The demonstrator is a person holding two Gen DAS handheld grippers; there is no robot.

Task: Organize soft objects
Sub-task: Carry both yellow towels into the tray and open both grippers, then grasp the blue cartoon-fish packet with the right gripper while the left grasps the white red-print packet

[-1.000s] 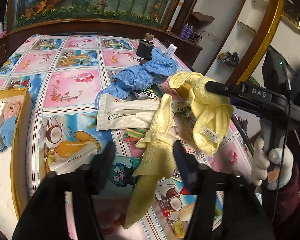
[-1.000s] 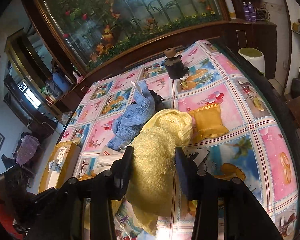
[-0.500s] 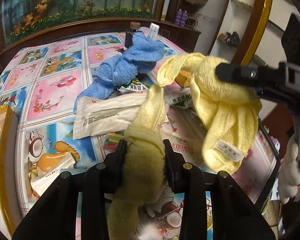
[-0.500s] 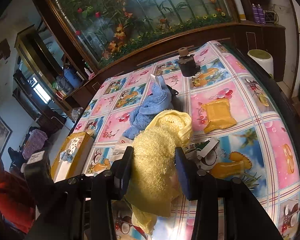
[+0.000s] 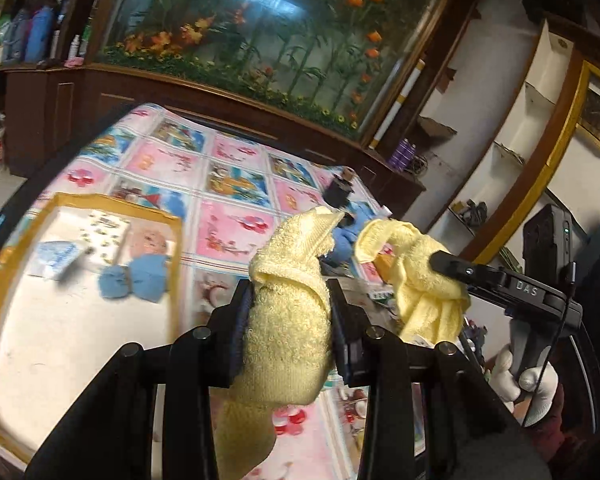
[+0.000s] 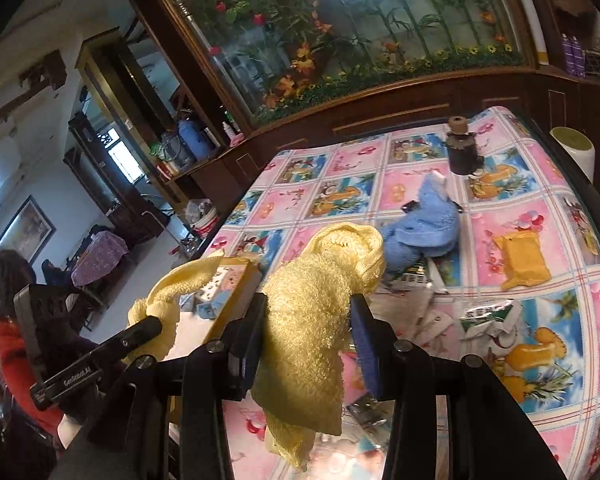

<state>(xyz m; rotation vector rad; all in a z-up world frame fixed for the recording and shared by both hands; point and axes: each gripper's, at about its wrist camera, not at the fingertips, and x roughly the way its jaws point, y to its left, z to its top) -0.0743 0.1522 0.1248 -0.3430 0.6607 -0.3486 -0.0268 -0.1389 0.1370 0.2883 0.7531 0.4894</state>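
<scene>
Jaws of both grippers pinch yellow towel (image 5: pixel 288 328); only right view shows blue towel (image 6: pixel 420 226).

Dim, warm indoor light; window (image 6: pixel 118 148) glare upper left in right view; box (image 5: pixel 80 280) interior overexposed, motion-blurred; strong fisheye curvature, dark corner vignetting.

A lived-in home: behind the bench (image 6: pixel 500 216) with its cartoon-print cloth stands a large planted aquarium (image 6: pixel 360 28) in a dark wooden cabinet, with cluttered shelves (image 5: pixel 512 152) and a framed picture (image 6: pixel 24 224) to its sides.
</scene>
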